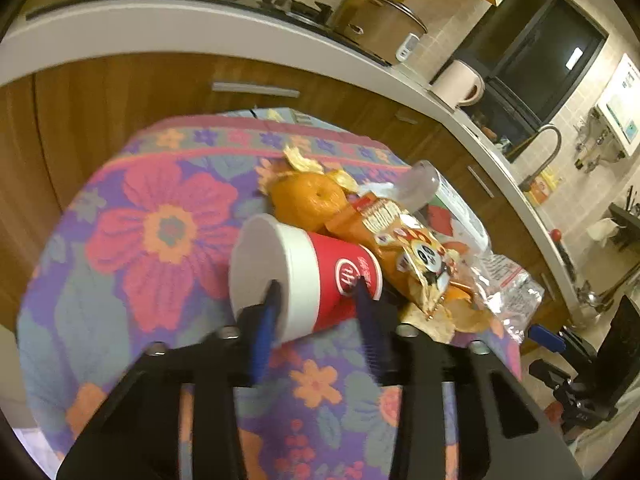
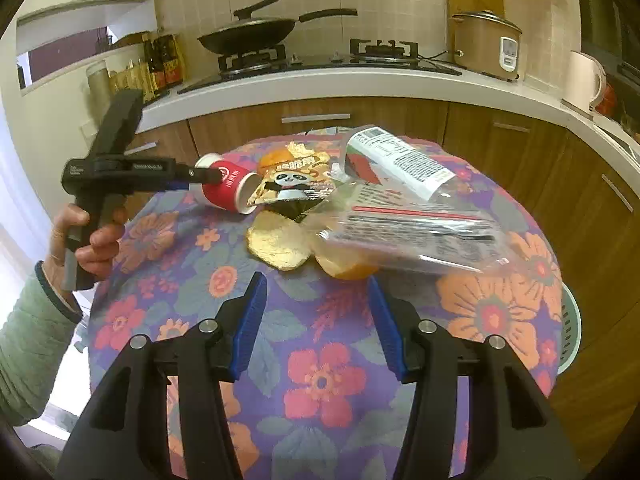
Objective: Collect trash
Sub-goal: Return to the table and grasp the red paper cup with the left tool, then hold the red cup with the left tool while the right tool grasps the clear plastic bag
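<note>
The left gripper point(image 1: 318, 294) clamped the red paper cup point(image 1: 296, 276) lying on its side near the tablecloth's point(image 2: 320, 360) far left edge, touching the panda snack wrapper point(image 2: 292, 188). The right gripper point(image 2: 318, 284) gaped wide, holding nothing, just short of the peel point(image 2: 278, 246).

My left claw point(image 1: 316, 304) is shut tight on the red cup point(image 1: 320, 276). Right behind the cup lies the orange point(image 1: 308, 200), and the panda snack bag point(image 1: 416, 256) touches the cup's mouth, so I cannot push past there. To the left of the cup the flowery cloth point(image 1: 160, 224) is bare, with room to move. My right claw point(image 2: 318, 312) hangs open over bare cloth. In front of it sit a peel point(image 2: 276, 246) and a clear wrapper point(image 2: 408, 236), blocking the way to the cup.
</note>
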Demonstrator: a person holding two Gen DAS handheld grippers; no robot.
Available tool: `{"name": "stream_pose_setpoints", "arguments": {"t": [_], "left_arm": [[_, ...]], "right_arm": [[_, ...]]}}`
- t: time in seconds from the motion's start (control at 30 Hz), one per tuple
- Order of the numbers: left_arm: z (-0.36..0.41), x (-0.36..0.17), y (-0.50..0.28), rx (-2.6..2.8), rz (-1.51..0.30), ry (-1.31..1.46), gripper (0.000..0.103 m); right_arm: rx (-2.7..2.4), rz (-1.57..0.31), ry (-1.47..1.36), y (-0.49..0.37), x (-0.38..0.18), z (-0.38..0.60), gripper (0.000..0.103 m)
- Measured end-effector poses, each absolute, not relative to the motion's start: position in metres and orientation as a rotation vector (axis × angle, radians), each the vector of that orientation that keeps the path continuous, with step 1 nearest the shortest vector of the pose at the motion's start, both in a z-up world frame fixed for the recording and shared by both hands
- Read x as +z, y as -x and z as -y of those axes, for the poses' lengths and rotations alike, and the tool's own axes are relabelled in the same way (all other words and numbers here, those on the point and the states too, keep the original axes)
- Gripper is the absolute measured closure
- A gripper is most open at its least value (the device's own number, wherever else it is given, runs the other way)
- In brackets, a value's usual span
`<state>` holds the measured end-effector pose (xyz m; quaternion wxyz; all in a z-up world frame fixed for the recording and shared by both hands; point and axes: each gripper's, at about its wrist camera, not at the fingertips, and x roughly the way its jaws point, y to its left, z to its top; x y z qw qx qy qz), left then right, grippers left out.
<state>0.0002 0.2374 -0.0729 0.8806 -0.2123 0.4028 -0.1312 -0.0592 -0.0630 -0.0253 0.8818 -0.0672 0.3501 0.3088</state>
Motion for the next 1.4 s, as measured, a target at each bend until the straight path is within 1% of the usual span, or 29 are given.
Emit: {"name": "stream_pose_setpoints", "arguments": {"t": [0.07, 0.1, 0.17, 0.23, 0.43, 0.47, 0.57, 0.63, 0.73, 0.9, 0.93, 0.97, 1.0, 1.03, 1.1, 1.17, 1.23, 1.4], "left_arm": [[-0.234, -0.073, 0.002, -0.292, -0.826, 0.459, 0.088], [-0.234, -0.072, 0.002, -0.3, -0.822, 0.468, 0.091], [-0.23, -0.069, 0.006, -0.303, -0.806, 0.475, 0.102], [-0.228, -0.066, 0.011, -0.289, -0.796, 0.462, 0.102], [-0.228, -0.06, 0.026, -0.285, -0.775, 0.467, 0.102], [-0.228, -0.059, 0.028, -0.285, -0.773, 0.472, 0.102], [-0.227, -0.055, 0.033, -0.275, -0.766, 0.462, 0.102], [-0.224, -0.051, 0.038, -0.27, -0.758, 0.453, 0.102], [-0.222, -0.048, 0.041, -0.262, -0.749, 0.443, 0.102], [-0.217, -0.045, 0.042, -0.266, -0.747, 0.441, 0.102], [-0.216, -0.045, 0.043, -0.266, -0.746, 0.437, 0.102], [-0.214, -0.044, 0.043, -0.264, -0.745, 0.431, 0.102], [-0.213, -0.044, 0.042, -0.263, -0.744, 0.425, 0.102], [-0.211, -0.043, 0.042, -0.262, -0.742, 0.419, 0.102], [-0.208, -0.042, 0.045, -0.265, -0.733, 0.422, 0.102], [-0.204, -0.042, 0.049, -0.275, -0.721, 0.436, 0.102], [-0.197, -0.045, 0.054, -0.293, -0.708, 0.443, 0.102], [-0.173, -0.04, 0.06, -0.331, -0.685, 0.415, 0.102]], "right_arm": [[0.642, -0.737, 0.139, 0.06, -0.027, 0.064, 0.054], [0.63, -0.749, 0.133, 0.059, -0.029, 0.065, 0.054], [0.605, -0.77, 0.105, 0.054, -0.032, 0.068, 0.054], [0.564, -0.742, 0.11, 0.059, -0.028, 0.073, 0.054], [0.516, -0.644, 0.243, 0.072, -0.012, 0.073, 0.054], [0.502, -0.642, 0.274, 0.066, -0.014, 0.071, 0.052], [0.467, -0.633, 0.354, 0.053, -0.018, 0.067, 0.051], [0.468, -0.631, 0.394, 0.047, -0.022, 0.065, 0.045], [0.454, -0.63, 0.463, 0.036, -0.028, 0.058, 0.045], [0.447, -0.645, 0.486, 0.018, -0.036, 0.057, 0.046], [0.444, -0.647, 0.488, 0.017, -0.036, 0.057, 0.051], [0.444, -0.657, 0.485, 0.014, -0.038, 0.058, 0.062], [0.444, -0.667, 0.482, 0.011, -0.039, 0.058, 0.07], [0.448, -0.679, 0.475, 0.008, -0.041, 0.059, 0.082], [0.463, -0.677, 0.455, 0.008, -0.042, 0.063, 0.094], [0.462, -0.662, 0.439, 0.012, -0.042, 0.066, 0.098], [0.461, -0.641, 0.432, 0.019, -0.039, 0.07, 0.099], [0.485, -0.621, 0.427, 0.034, -0.033, 0.077, 0.1]]}}
